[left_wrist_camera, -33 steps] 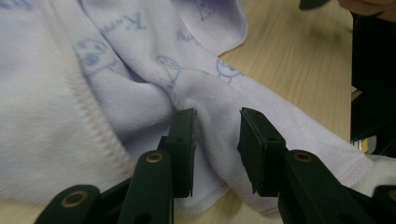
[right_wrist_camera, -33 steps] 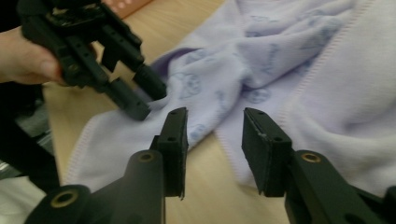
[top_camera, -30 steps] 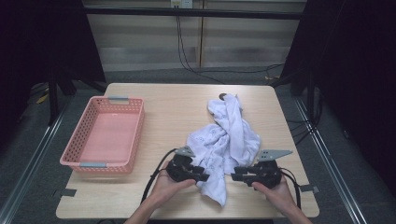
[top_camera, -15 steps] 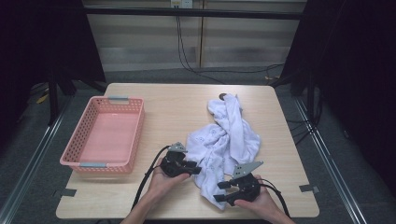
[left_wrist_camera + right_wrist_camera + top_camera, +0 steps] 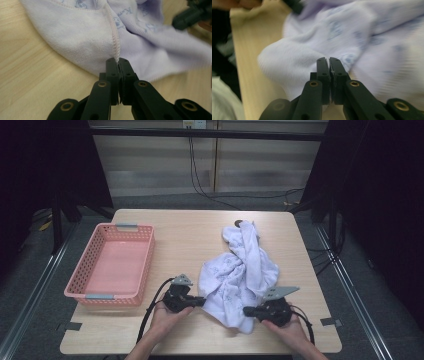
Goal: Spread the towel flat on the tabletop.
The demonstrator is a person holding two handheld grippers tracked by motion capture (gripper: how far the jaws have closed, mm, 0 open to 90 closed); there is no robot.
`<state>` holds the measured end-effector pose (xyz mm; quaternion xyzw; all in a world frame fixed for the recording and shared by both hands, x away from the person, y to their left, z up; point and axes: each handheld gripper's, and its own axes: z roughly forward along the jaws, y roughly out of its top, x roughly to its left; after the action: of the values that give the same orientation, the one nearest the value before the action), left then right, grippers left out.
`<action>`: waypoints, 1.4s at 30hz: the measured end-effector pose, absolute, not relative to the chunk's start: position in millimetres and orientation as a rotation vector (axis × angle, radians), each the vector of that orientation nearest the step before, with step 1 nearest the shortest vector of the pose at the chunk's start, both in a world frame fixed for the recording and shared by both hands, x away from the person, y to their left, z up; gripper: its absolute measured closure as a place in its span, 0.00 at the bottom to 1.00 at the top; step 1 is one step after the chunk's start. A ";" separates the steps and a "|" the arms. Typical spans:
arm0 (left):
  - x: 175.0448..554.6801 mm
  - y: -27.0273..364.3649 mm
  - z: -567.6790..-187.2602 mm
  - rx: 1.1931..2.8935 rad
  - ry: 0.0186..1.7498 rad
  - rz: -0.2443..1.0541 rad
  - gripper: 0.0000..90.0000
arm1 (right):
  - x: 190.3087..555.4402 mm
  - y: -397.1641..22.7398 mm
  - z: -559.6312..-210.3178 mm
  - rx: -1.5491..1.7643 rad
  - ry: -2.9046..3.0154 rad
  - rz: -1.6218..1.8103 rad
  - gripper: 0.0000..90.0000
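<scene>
The left gripper, held in the person's left hand near the front edge of the table, has just been closing and now has its jaws clamped on a stitched hem of the pale lilac garment; in the left gripper view the seam runs straight down into the pinched jaws of that gripper. The right gripper, in the right hand, has also just been closing, and in the right gripper view its jaws stand pressed together against a rounded fold of the same cloth, though the blur makes it hard to tell how much fabric sits between them. The two grippers point toward each other, the left from the garment's left near edge, the right from its near right corner. The garment lies crumpled on the right half of the table, its long axis running from the near edge toward the far side, with a narrower twisted end pointing away from the person and touching a small dark round object. Well apart, on the left half of the table, sits a pink basket with its long side running near to far.
</scene>
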<state>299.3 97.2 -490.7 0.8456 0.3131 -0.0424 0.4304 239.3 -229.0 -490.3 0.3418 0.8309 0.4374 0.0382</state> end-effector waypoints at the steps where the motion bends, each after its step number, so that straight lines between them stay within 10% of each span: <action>1: 295.6 100.7 -489.0 2.092 0.784 -0.127 0.98 | 241.9 -237.5 -487.0 1.086 2.509 1.367 0.97; 11: 263.4 110.4 -484.4 2.078 0.750 -0.142 0.81 | 253.7 -274.3 -481.1 1.178 2.420 1.356 0.96; 27: 309.5 66.7 -489.5 2.138 0.625 -0.053 0.58 | 229.2 -290.1 -482.7 1.214 2.456 1.386 0.62; 35: 311.1 62.8 -498.7 2.194 0.605 -0.083 0.86 | 230.5 -285.8 -492.4 1.223 2.518 1.281 0.59; 42: 315.6 69.9 -495.8 2.147 0.653 -0.133 0.99 | 234.0 -279.8 -495.7 1.237 2.566 1.244 0.98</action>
<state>315.6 69.9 -495.8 0.8613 0.2618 -0.0533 0.4322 234.0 -279.8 -495.7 0.3979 0.8255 0.4000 0.0165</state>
